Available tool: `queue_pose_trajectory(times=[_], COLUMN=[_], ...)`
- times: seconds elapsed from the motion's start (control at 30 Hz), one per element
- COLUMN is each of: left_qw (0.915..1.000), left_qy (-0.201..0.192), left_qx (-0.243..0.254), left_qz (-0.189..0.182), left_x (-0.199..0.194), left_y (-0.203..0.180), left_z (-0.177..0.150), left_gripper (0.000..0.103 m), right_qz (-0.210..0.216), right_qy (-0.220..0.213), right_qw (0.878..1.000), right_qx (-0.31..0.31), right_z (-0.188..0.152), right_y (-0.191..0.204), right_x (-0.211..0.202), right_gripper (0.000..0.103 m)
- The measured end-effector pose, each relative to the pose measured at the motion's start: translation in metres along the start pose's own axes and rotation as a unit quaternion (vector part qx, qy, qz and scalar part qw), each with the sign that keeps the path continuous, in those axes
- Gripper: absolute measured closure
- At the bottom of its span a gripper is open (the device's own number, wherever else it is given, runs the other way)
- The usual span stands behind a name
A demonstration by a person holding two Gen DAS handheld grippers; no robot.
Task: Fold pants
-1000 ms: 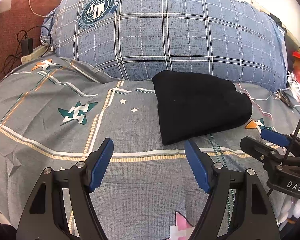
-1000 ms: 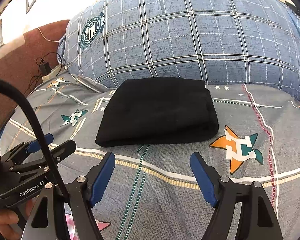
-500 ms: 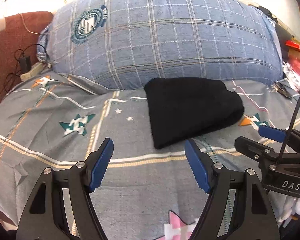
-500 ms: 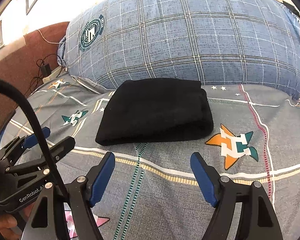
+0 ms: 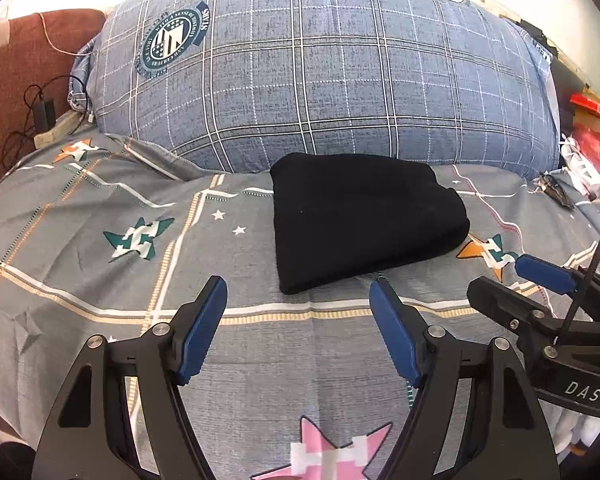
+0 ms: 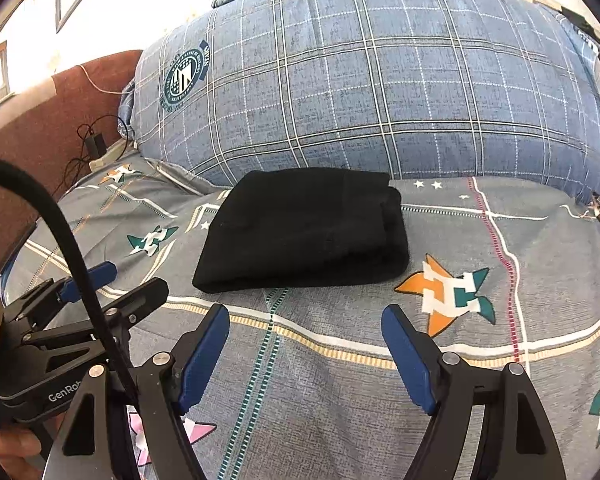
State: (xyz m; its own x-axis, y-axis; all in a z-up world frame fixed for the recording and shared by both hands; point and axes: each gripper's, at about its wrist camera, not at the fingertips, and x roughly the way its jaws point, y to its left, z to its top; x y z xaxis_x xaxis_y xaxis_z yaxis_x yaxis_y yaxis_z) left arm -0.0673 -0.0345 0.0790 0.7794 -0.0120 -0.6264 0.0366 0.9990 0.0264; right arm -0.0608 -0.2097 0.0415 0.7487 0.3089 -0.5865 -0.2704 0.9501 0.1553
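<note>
- Bright daylight floods in from behind the big plaid pillow (image 5: 320,80); the wall above it is blown out to white in both my wrist views.
- The far left corner of the bed (image 6: 340,380) sits in a warmer, dimmer tone.
- The black pants (image 6: 304,232) swallow light, so their folds barely read; only a thin soft shadow lies along their near edge.
- My blue fingertips (image 5: 204,328) are sharp, with faint sheen on the pads.
- Fisheye bending curves the sheet's stripes, and dark vignetting rings every corner.
- No motion blur that I can see.
</note>
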Motion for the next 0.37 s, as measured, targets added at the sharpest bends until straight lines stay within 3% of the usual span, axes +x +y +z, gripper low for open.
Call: queue_pose_trajectory(times=[0.37], left_qw=[1.0000], left_qy=[-0.006], left_qx=[0.001], left_qz=[-0.007], left_x=[-0.005], left_y=[-0.006], left_z=[-0.003], left_gripper=[0.028], right_qz=[-0.004], right_qy=[0.004], right_qw=[1.000], right_qx=[0.011], right_z=[-0.007], right_y=[-0.011], right_x=[-0.005], right_gripper=[0.026])
